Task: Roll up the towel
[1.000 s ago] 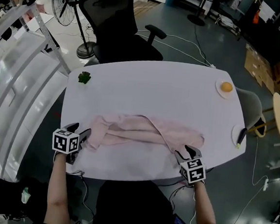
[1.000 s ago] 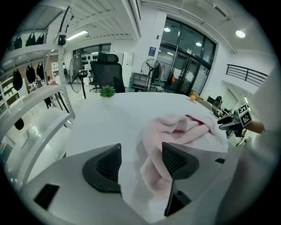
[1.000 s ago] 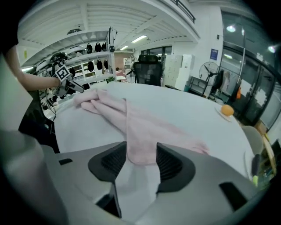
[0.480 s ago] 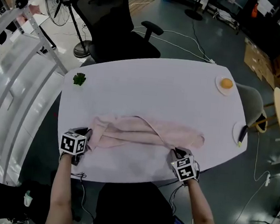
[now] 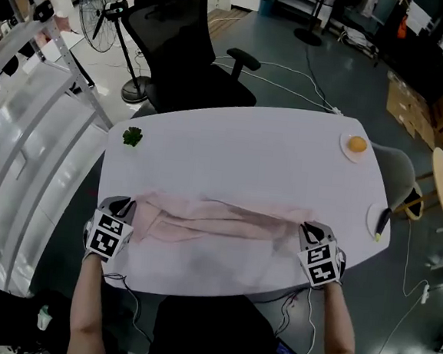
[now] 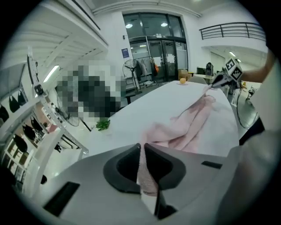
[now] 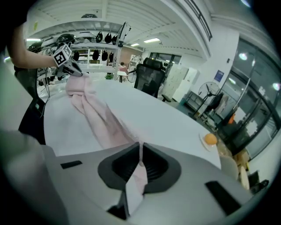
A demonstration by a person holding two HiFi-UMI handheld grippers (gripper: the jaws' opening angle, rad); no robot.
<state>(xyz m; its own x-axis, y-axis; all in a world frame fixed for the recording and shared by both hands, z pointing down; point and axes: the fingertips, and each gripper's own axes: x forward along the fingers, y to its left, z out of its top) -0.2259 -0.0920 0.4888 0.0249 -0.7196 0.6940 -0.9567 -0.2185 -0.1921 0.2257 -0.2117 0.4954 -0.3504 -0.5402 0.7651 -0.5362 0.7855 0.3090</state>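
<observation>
A pale pink towel (image 5: pixel 218 218) hangs stretched in a rumpled band between my two grippers, over the near part of the white table (image 5: pixel 247 148). My left gripper (image 5: pixel 124 208) is shut on the towel's left end (image 6: pixel 145 167); its jaws have just been closing with the cloth between them. My right gripper (image 5: pixel 307 232) is shut on the towel's right end (image 7: pixel 139 173); its jaws have also just been closing on the cloth. In each gripper view the towel (image 6: pixel 189 127) runs away across the table toward the other gripper (image 7: pixel 70 66).
A small green sprig (image 5: pixel 132 136) lies at the table's far left. A plate with an orange (image 5: pixel 356 143) sits at the far right corner, and another plate with a dark utensil (image 5: pixel 377 219) at the right edge. A black office chair (image 5: pixel 187 46) stands behind the table.
Both grippers closed on the towel's ends, then rose and moved apart. The towel, heaped and loose on the table before, is now pulled out straight between them.
</observation>
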